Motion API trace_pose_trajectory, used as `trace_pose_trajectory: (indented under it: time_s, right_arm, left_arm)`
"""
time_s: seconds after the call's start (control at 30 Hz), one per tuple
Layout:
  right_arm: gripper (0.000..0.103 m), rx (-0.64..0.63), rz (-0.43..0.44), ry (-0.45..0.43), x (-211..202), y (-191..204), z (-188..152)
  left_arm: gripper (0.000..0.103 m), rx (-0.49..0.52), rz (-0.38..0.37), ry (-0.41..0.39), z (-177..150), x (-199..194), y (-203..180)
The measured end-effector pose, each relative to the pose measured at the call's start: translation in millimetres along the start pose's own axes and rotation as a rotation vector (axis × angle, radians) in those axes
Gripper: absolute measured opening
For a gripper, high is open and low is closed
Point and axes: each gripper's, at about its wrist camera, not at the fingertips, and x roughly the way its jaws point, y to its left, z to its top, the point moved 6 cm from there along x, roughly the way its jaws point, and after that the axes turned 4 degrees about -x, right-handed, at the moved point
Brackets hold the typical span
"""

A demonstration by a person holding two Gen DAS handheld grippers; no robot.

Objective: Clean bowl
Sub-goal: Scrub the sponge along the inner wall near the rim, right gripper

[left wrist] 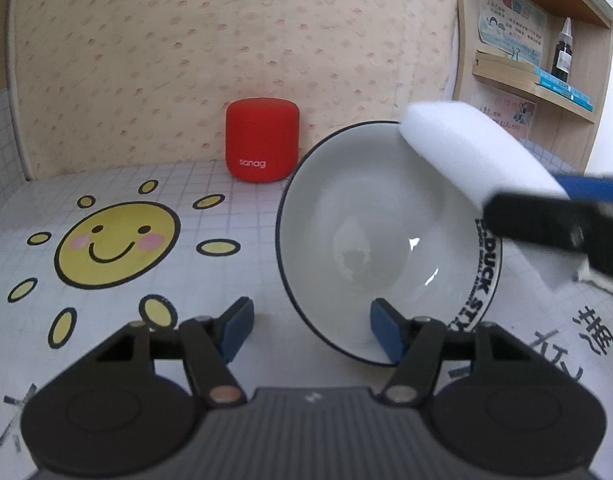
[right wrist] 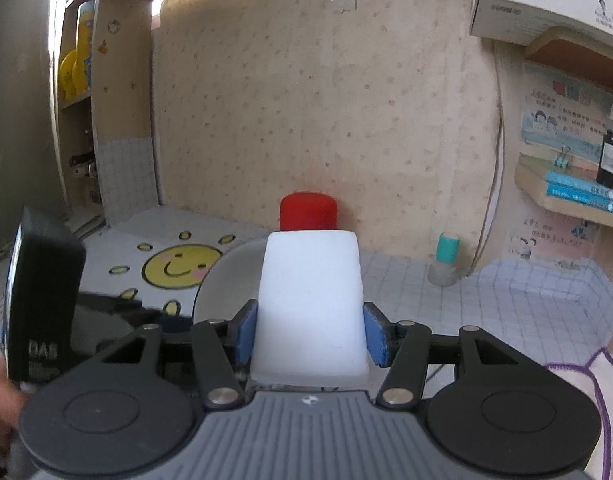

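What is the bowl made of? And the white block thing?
The bowl looks like glazed ceramic: glossy white with sharp highlights and a dark rim. The white block seems to be soft foam sponge: matte, no shine, slightly rounded edges.

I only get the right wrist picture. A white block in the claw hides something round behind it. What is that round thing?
Observer: It's a white bowl with a dark rim. It is tipped up on its side, with its opening facing the left claw.
Operator: Is the block touching it?
Observer: The white sponge overlaps the bowl's upper right rim and looks to be in contact there.
Operator: Is the other claw squeezing the bowl?
Observer: No. One pad sits at the lower rim, and the other stands clear of the bowl.
Operator: Any writing on it?
Observer: Yes, there is black lettering on the outside, including "DUCK".
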Motion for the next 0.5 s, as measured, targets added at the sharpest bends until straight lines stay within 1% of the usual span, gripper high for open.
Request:
trace_pose_trajectory:
  time_s: [0.07,0.27,0.5]
  right_arm:
    - [0.053,-0.001,0.004,-0.004,3,1,4]
    - [0.053,0.013,0.033,0.007,5,4,-4]
    - [0.053,-0.001,0.035,0.015,7,5,-2]
  left_arm:
    - [0.062,-0.001,-0.001,0.0,0,0,1]
    - [0.062,-0.026,0.006,-0.007,3,2,7]
    - [0.062,-0.035,0.024,-0.01,9,8,16]
